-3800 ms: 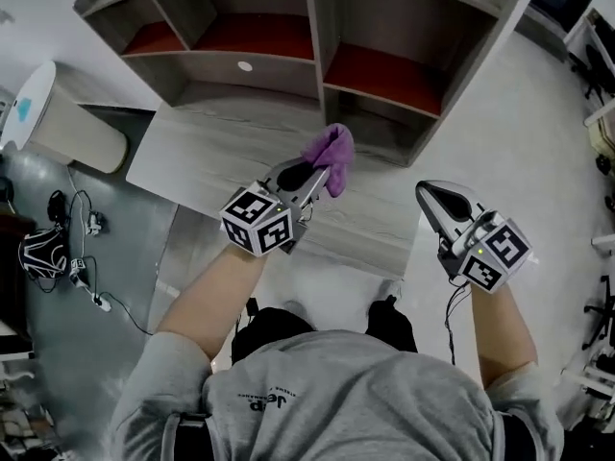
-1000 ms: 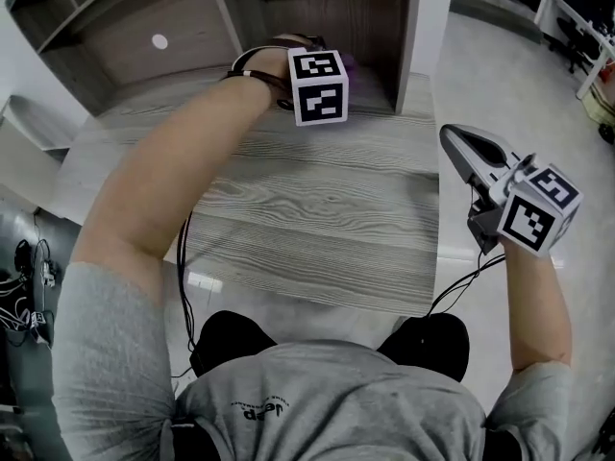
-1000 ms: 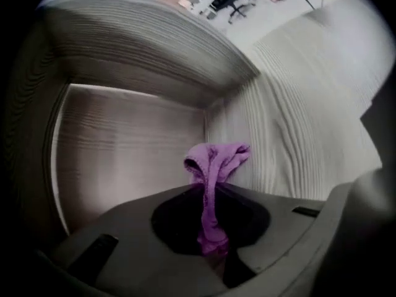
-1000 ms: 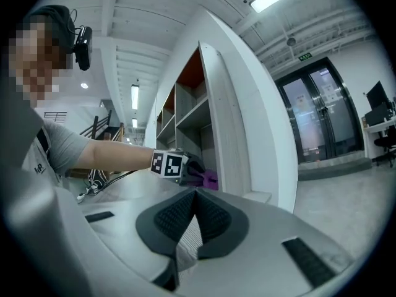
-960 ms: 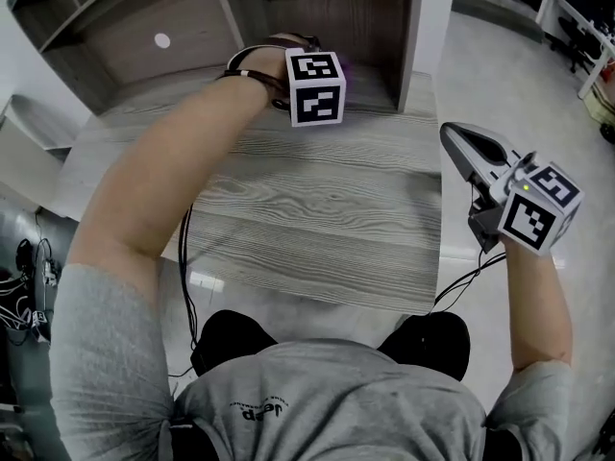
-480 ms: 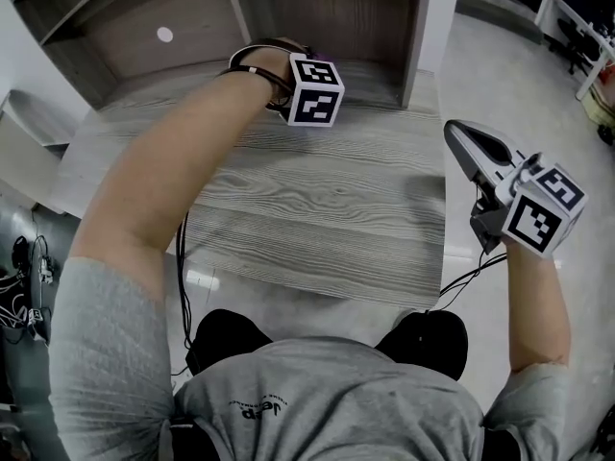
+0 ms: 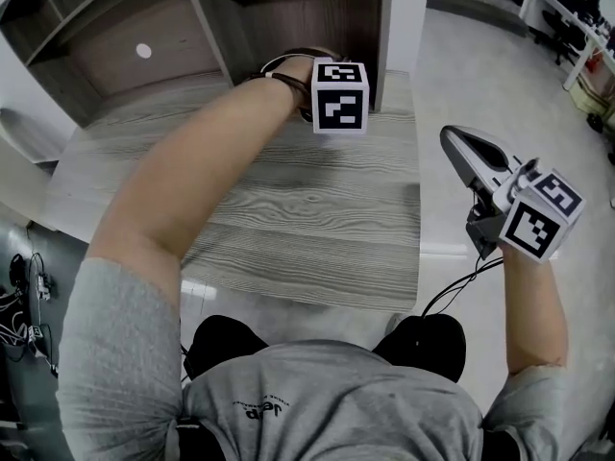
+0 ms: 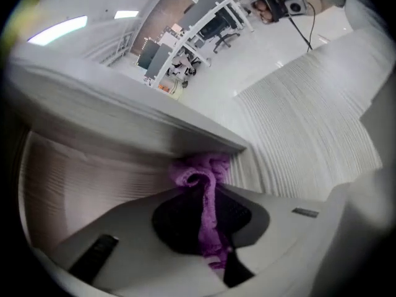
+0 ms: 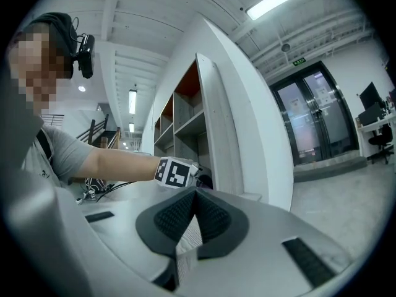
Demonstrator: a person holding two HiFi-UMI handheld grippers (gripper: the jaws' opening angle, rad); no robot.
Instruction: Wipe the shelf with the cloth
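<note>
Left gripper (image 8: 204,185): clamped on the purple cloth (image 8: 198,167), which is pinched between the two dark pads. The gripper is reached into the lower compartment of the shelf (image 7: 399,27), just beside its white end panel.

Cloth: seen as a soft purple fabric, drawn into a thin band between the pads and bunched into a curled wad beyond the jaw tips. The wad is pressed into the corner under a pale board of the shelf.

Right gripper (image 9: 196,193): jaw tips brought together, with nothing held between them. It is held in the air well apart from the shelf, out beyond the white end panel and past the table's side edge.

Table (image 7: 288,209): grey wood-grain top, on which the shelf is stood at the far edge.
</note>
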